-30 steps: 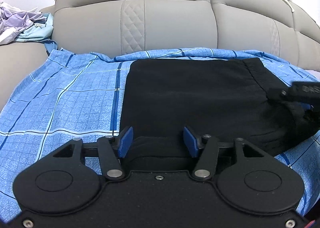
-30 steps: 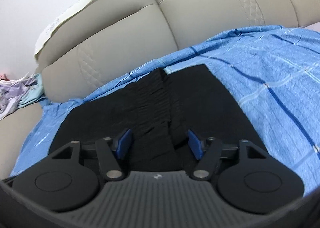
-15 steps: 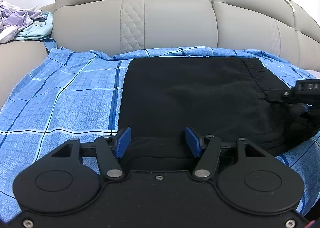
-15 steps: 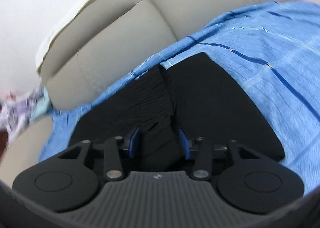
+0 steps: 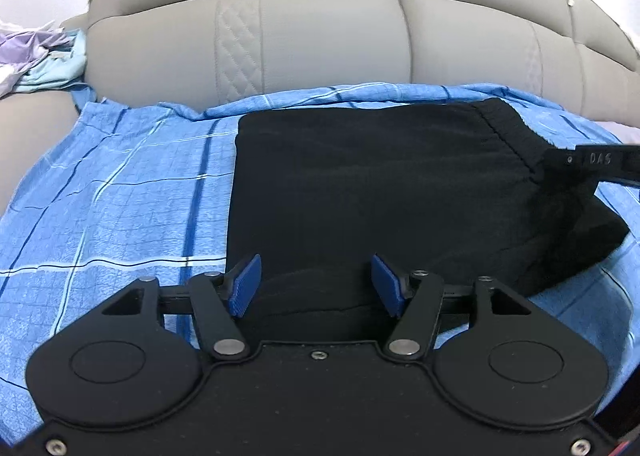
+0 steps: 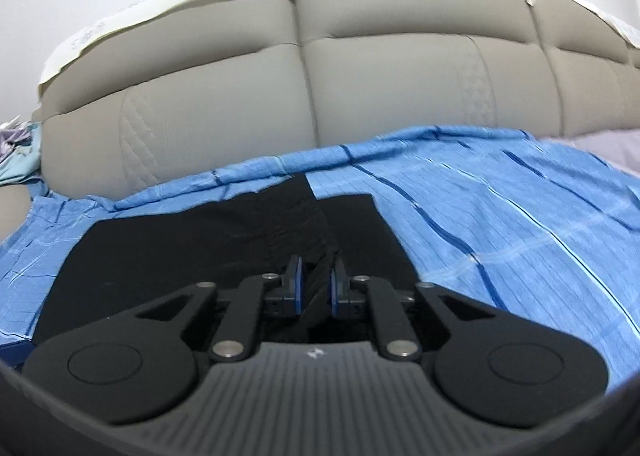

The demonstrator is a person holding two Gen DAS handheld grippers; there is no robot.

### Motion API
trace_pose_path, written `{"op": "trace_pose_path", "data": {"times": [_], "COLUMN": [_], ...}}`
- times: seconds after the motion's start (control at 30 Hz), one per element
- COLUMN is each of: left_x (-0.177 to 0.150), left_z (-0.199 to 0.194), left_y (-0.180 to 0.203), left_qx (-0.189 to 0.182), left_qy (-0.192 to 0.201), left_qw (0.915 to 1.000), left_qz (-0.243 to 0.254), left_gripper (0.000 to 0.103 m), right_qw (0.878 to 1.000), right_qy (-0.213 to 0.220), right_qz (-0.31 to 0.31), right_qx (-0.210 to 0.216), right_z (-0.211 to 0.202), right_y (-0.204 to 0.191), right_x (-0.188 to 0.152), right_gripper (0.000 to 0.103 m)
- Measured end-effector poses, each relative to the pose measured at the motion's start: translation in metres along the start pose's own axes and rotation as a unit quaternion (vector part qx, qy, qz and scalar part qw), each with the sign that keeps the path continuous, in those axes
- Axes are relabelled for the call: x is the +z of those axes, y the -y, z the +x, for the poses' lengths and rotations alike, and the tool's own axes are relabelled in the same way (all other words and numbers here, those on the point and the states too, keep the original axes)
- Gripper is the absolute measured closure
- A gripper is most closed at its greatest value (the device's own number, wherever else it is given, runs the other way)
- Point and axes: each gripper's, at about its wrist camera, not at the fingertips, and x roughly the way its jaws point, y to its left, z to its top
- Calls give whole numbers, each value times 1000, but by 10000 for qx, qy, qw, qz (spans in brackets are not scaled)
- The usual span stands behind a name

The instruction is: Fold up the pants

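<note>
Looking down both cameras, the black pants point(image 5: 380, 192) lie flat on the blue checked sheet point(image 5: 120, 208) over the sofa, long axis running left-right. The right tongs point(image 6: 316, 288) are pinching the waistband end, lifted a bit. The left tongs point(image 5: 316, 284) are spread wide, low over the near hem, so it's nearest for grabbing that edge.

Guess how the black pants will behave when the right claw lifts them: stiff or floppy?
Probably floppy: the pants bunch into soft ridges where the right claw pinches the waistband. Likely light, since they already lift at that corner. The rest will probably drag across the blue sheet.
</note>
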Motion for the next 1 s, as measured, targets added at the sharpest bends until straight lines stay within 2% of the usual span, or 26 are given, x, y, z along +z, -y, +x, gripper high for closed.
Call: {"op": "trace_pose_path", "data": {"times": [0.13,0.23,0.27,0.3,0.33,0.37,0.43,0.63,0.73,0.87,1.0], "left_x": [-1,-1,-1,-1,-2,-3,-3,-5,-5,-5,-5], "left_z": [0,-1,0,0,1,2,4,7,8,8,8], "left_y": [2,3,1,0,-2,-5,-11,-22,-20,-20,-20], "left_qx": [-78,-53,-37,-19,4,4,26,-67,-37,-59,-58], "left_qy": [-38,-50,-53,-48,-47,-49,-83,-160,-133,-142,-133], "left_qw": [10000,10000,10000,10000,10000,9999,9998,9989,9993,9991,9992], "left_qz": [0,-21,-28,-41,-73,-100,-200,-444,-357,-391,-369], "left_gripper": [39,38,37,36,35,33,30,25,25,25,25], "right_qw": [9991,9989,9992,9998,9998,9993,9990,9964,9939,9923,9884], "right_qy": [22,14,8,8,87,190,221,-6,-98,-421,-195], "right_qz": [-91,-61,-44,-98,-174,-233,-296,841,1084,1098,1421], "right_qx": [-402,-474,-390,-159,96,206,245,-85,176,386,500], "right_z": [2,6,6,3,-2,-7,-16,-39,-39,-14,8], "right_y": [9,14,15,13,9,5,-3,13,23,23,28], "right_x": [-7,-5,-4,-3,-3,-4,-6,-26,-35,-33,-23], "right_gripper": [85,84,80,72,59,40,33,33,33,34,31]}}
